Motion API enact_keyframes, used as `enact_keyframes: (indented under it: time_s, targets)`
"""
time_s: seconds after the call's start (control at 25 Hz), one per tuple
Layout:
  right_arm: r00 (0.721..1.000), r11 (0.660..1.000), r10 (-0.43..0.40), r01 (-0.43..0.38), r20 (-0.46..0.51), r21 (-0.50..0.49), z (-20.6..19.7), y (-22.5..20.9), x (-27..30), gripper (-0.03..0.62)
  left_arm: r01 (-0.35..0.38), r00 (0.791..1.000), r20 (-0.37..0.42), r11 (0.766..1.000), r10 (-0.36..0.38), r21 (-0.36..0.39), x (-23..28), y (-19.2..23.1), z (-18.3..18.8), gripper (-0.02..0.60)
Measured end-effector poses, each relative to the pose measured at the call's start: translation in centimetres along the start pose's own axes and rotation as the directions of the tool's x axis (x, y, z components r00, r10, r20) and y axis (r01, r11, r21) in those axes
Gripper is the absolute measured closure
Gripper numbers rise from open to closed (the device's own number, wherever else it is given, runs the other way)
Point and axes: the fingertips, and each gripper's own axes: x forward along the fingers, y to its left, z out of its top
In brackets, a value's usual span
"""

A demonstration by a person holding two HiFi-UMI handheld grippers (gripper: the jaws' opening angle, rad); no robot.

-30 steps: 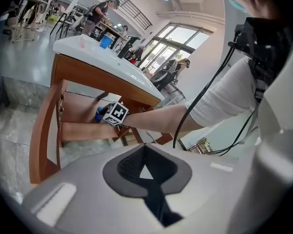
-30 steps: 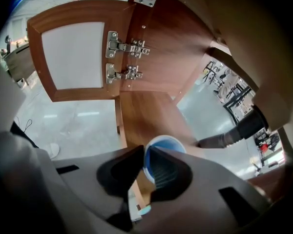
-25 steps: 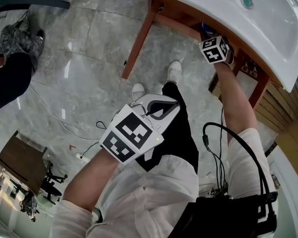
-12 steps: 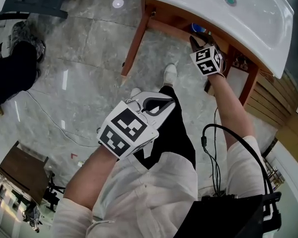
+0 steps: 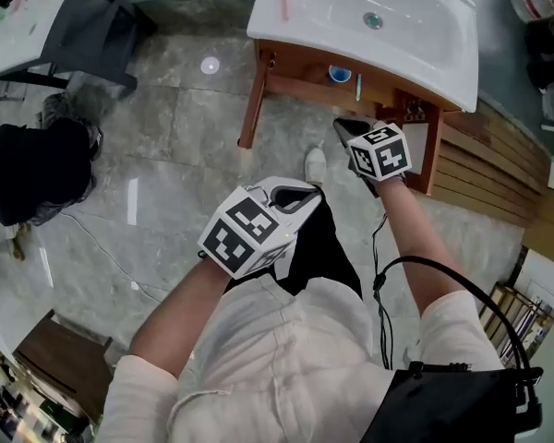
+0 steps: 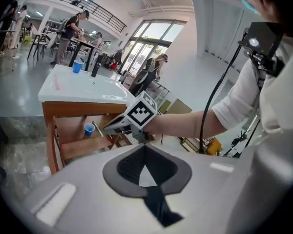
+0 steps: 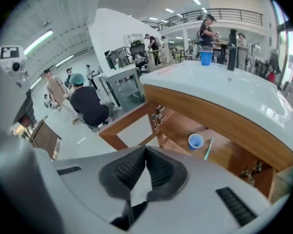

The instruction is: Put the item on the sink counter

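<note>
Right tool: jaws just closed, pressed together, nothing between them.
Left tool: pressed together, empty.
Blue cup: on wooden shelf under white sink worktop, at 12 o'clock from right tool.
Toothbrush: just beside cup, at its 3 o'clock.

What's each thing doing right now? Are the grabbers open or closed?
left gripper, shut, nothing between its jaws.
right gripper, just closed, shut on nothing.
blue cup, upright on the shelf under the sink.
toothbrush, lying on that shelf beside the cup.
sink, nothing in its basin.
</note>
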Motion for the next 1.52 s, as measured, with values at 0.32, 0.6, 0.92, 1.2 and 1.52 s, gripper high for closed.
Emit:
enact_keyframes:
  time_s: [0.32, 0.6, 0.92, 1.2, 1.52]
  targets:
    - [0.998, 0.99, 0.007, -0.017, 0.069, 0.142, -0.3, 6.2, -12.6, 0.589, 0.058, 0.997, -0.064, 0.995, -0.053, 0.078, -2.3, -6.4, 0.7, 0.576]
    - [0.989, 0.972, -0.001, -0.033, 0.146, 0.233, -3.1, 8.7, -20.9, 0.588, 0.055, 0.996, -0.082, 0.993, -0.047, 0.106, -2.8, -11.1, 1.5, 0.576]
    - [0.978, 0.978, 0.038, -0.08, 0.207, 0.195, -5.7, 11.8, -27.9, 0.589, 0.033, 0.996, -0.085, 0.995, -0.026, 0.091, -1.5, -17.4, 0.5, 0.576]
    - [0.97, 0.983, 0.061, -0.099, 0.235, 0.156, -9.1, 13.6, -30.9, 0.589, 0.007, 0.997, -0.076, 0.996, -0.001, 0.09, -0.2, -21.1, -1.4, 0.576]
    - [0.96, 0.983, 0.091, -0.129, 0.264, 0.132, -11.5, 15.8, -33.3, 0.589, -0.003, 0.998, -0.068, 0.996, 0.009, 0.091, 0.4, -24.2, -2.8, 0.576]
